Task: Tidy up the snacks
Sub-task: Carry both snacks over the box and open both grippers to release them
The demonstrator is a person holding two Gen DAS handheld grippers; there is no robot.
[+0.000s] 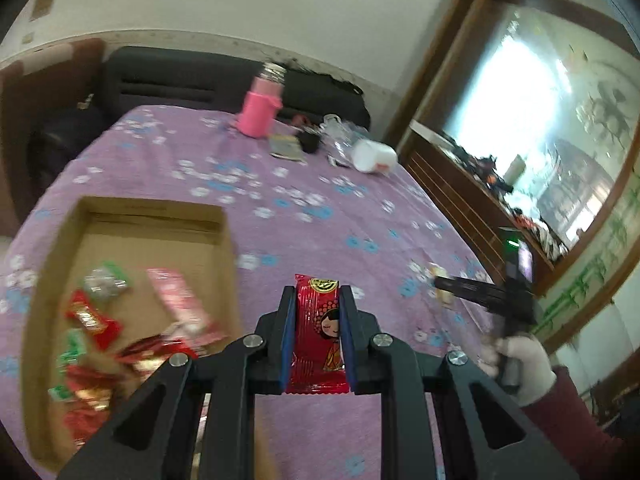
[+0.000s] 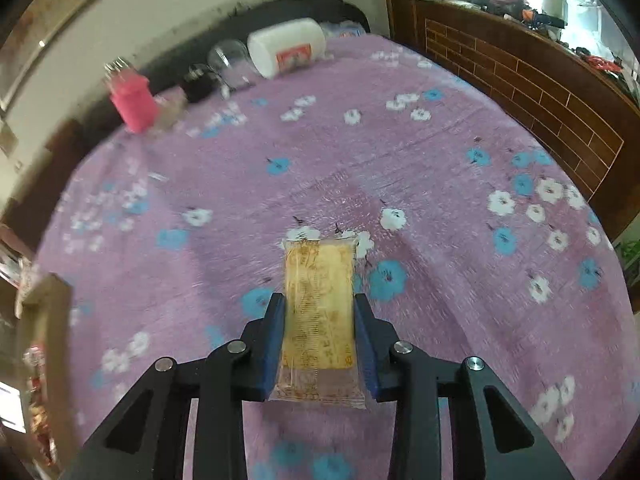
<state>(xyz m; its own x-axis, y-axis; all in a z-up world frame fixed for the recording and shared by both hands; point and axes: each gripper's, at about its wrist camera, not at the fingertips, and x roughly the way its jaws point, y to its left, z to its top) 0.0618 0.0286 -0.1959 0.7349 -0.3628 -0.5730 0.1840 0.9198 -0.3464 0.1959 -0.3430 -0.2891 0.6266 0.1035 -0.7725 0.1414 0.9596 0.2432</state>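
With the left gripper [image 1: 318, 312] clamped on a red snack packet [image 1: 318, 336] beside the cardboard box [image 1: 230, 248] of sweets and the right gripper [image 2: 319, 320] pinching a clear-wrapped yellow biscuit [image 2: 318, 312] above the floral tablecloth [image 2: 440, 160], both carries seem underway, calling next for release over the box.

L gripper [image 1: 318, 300] clamped, R gripper [image 2: 318, 306] jaws narrowed, both angled down

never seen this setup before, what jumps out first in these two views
The left hand-held gripper is shut on a red snack packet with a cartoon girl, just right of a cardboard box of bright wrappers. The right hand-held gripper has a pale yellow wafer packet between its fingers, over the purple flowered cloth.
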